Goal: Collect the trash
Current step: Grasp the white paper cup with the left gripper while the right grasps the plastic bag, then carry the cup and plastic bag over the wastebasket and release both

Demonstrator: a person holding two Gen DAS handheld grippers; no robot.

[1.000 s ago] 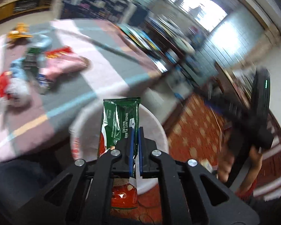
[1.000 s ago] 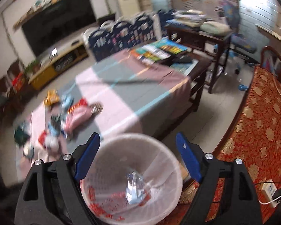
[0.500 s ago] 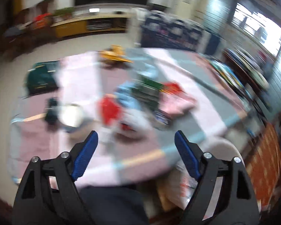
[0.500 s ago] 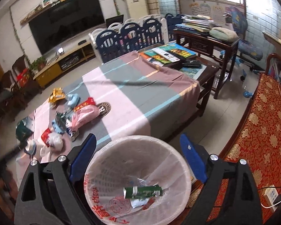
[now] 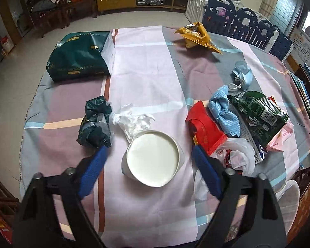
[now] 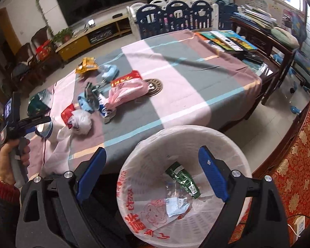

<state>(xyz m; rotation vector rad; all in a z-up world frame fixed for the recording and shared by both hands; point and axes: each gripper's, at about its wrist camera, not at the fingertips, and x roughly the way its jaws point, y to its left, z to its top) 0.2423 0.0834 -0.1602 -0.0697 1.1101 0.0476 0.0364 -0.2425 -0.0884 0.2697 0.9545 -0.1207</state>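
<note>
My left gripper point(image 5: 149, 147) points down at the table, its jaws closing with an upright white paper cup point(image 5: 153, 157) between them; the pads stand clear of it. Trash lies around the cup: a dark crumpled bag point(image 5: 96, 122), white tissue point(image 5: 132, 119), a red wrapper point(image 5: 204, 128), a blue cloth point(image 5: 223, 111), a green snack bag point(image 5: 258, 115) and a white plastic bag point(image 5: 239, 155). My right gripper point(image 6: 152, 150) hangs open and empty over the lined waste basket point(image 6: 227, 142), where a green wrapper point(image 6: 183, 178) lies.
A dark green pack point(image 5: 80, 55), a yellow snack bag point(image 5: 196, 35) and a face mask point(image 5: 241, 74) lie farther back. Books point(image 6: 227, 39) sit at the table's far end, a round coaster point(image 6: 153, 84) mid-table. A red patterned sofa point(image 6: 295, 165) borders the basket.
My left gripper let go of the green wrapper, which now lies in the basket, opened, and swung from the basket to above the white cup. The right gripper shifted slightly over the basket.
</note>
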